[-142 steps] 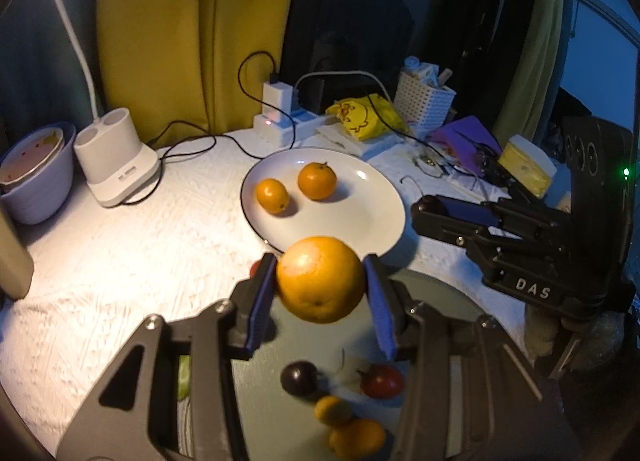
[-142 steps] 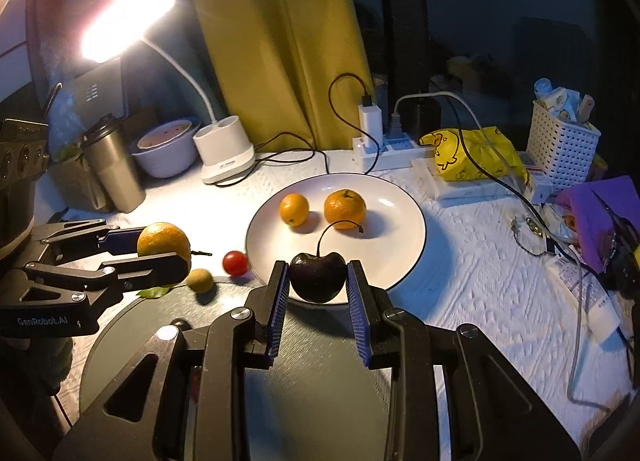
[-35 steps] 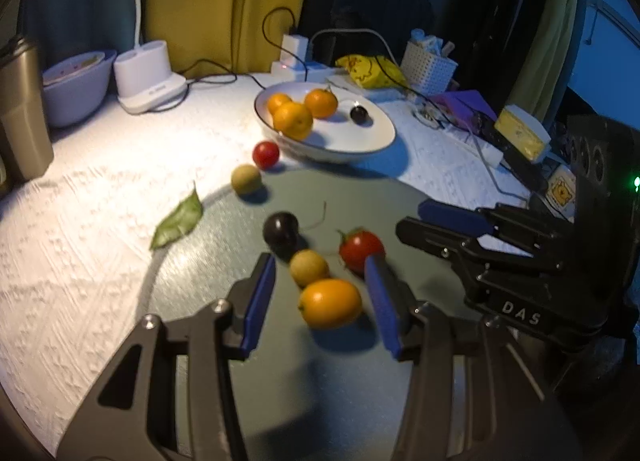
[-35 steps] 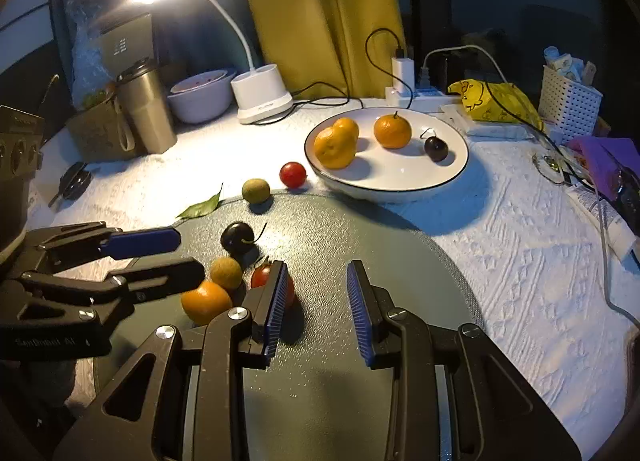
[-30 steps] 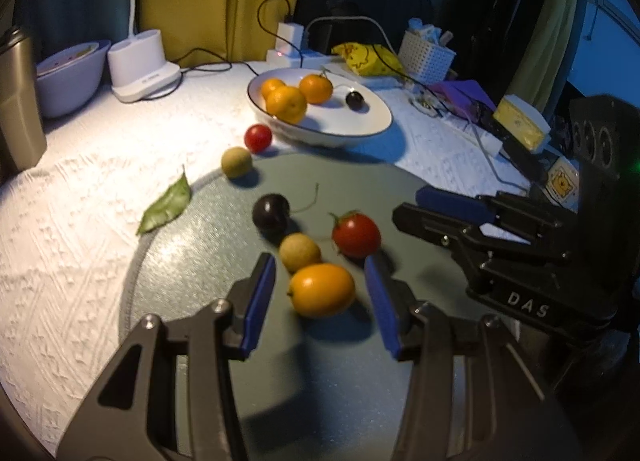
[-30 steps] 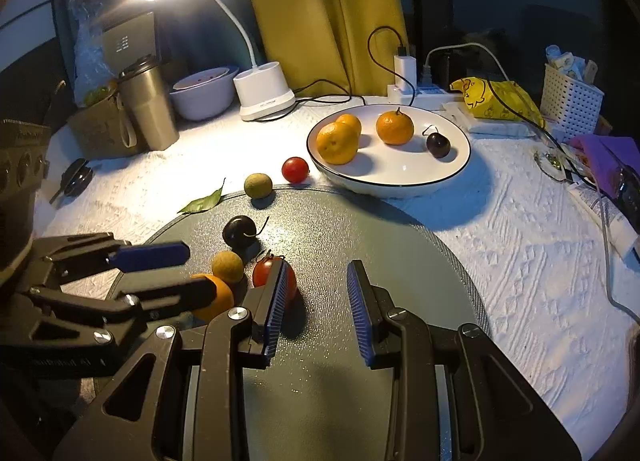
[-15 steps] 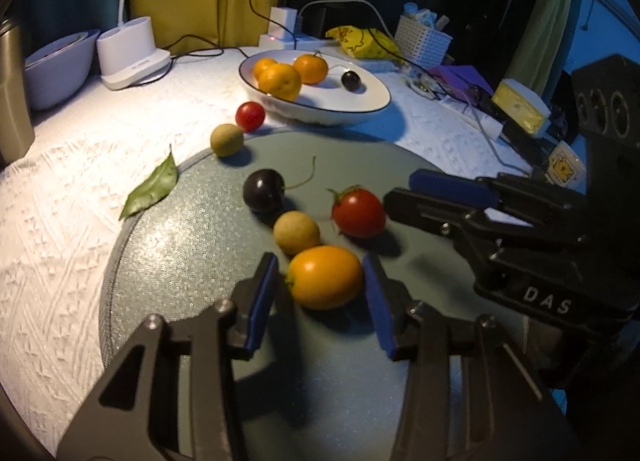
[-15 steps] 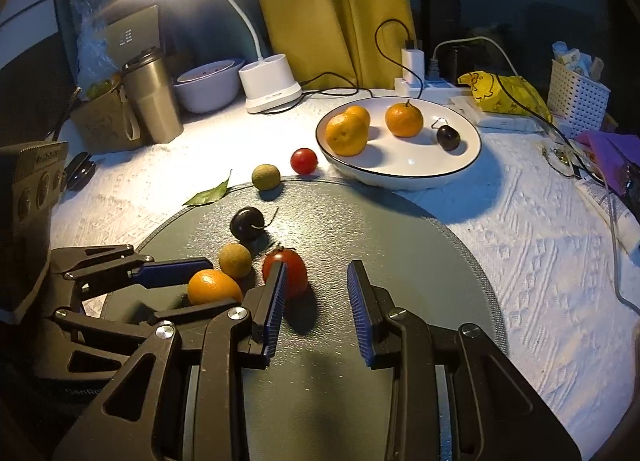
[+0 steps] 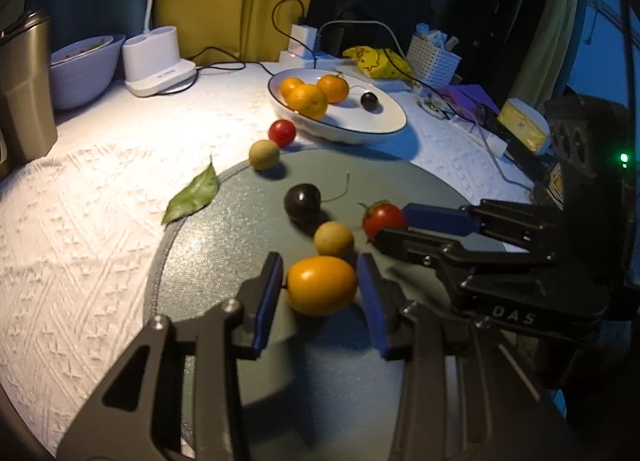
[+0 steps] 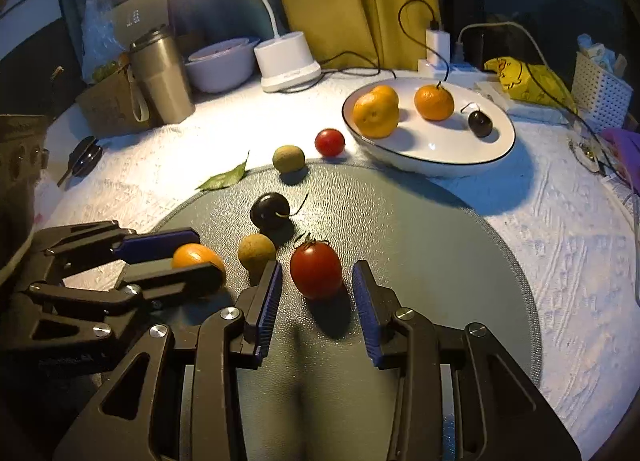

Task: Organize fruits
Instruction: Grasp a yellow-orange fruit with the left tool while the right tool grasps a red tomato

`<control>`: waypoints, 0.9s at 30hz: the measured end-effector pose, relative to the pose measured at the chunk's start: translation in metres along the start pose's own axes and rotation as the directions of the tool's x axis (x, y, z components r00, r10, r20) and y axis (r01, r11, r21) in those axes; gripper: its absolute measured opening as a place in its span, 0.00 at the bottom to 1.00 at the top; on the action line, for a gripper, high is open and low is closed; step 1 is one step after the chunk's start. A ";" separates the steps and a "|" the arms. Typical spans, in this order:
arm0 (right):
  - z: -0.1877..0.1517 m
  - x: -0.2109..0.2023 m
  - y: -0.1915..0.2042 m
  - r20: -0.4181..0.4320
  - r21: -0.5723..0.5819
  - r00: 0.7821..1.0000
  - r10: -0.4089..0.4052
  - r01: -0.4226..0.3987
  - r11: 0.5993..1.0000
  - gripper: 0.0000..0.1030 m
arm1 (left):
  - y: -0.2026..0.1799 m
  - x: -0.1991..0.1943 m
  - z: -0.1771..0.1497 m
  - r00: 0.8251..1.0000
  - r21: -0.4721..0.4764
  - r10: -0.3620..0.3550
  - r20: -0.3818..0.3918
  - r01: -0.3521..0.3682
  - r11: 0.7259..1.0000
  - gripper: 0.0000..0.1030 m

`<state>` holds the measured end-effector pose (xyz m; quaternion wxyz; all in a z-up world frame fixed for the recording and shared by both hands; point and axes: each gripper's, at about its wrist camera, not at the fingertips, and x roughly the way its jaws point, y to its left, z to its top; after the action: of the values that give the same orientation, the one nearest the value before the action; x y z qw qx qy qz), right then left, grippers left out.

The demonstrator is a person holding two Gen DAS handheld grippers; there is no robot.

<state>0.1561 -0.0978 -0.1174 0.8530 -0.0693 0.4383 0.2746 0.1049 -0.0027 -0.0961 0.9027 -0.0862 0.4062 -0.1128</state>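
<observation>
1. My left gripper has its jaws spread around the orange kumquat on the grey mat; small gaps show on both sides, no pinch.
2. My right gripper also has its jaws spread, straddling the stemmed red tomato on the mat, not touching it.
3. In the way: a tan longan sits just beside both fruits, between the two grippers; the dark cherry lies just behind it.
4. Further out, a second longan on the mat edge, a small red tomato on the desk beside it, and a green leaf to the left.
5. White plate beyond holds three oranges and a dark cherry.
6. Far back: lamp base, steel tumbler, bowl, cables.
7. Versus 0.5 s ago: both grippers have come lower and closer around their fruit; the fruits lie where they did.
</observation>
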 end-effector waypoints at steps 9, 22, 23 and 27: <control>0.002 0.012 0.002 -0.049 -0.002 0.999 0.003 -0.003 1.000 0.37 | 0.000 -0.005 0.004 1.000 0.005 -0.008 0.013 0.008 1.000 0.39; 0.011 0.006 0.005 -0.007 -0.036 1.000 -0.007 0.006 0.999 0.30 | -0.001 -0.010 0.017 0.999 0.018 -0.007 0.034 0.006 1.000 0.39; 0.012 0.004 0.004 -0.003 -0.034 1.000 -0.009 0.009 0.999 0.30 | -0.001 -0.010 0.019 0.999 0.020 -0.006 0.036 0.006 1.000 0.39; 0.017 -0.001 -0.002 0.015 -0.028 1.000 -0.017 0.018 0.999 0.30 | -0.003 -0.009 0.026 0.999 0.030 -0.005 0.041 0.004 1.000 0.39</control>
<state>0.1691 -0.0938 -0.1067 0.8575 -0.0832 0.4275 0.2738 0.1185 -0.0016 -0.0719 0.9118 -0.0758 0.3856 -0.1192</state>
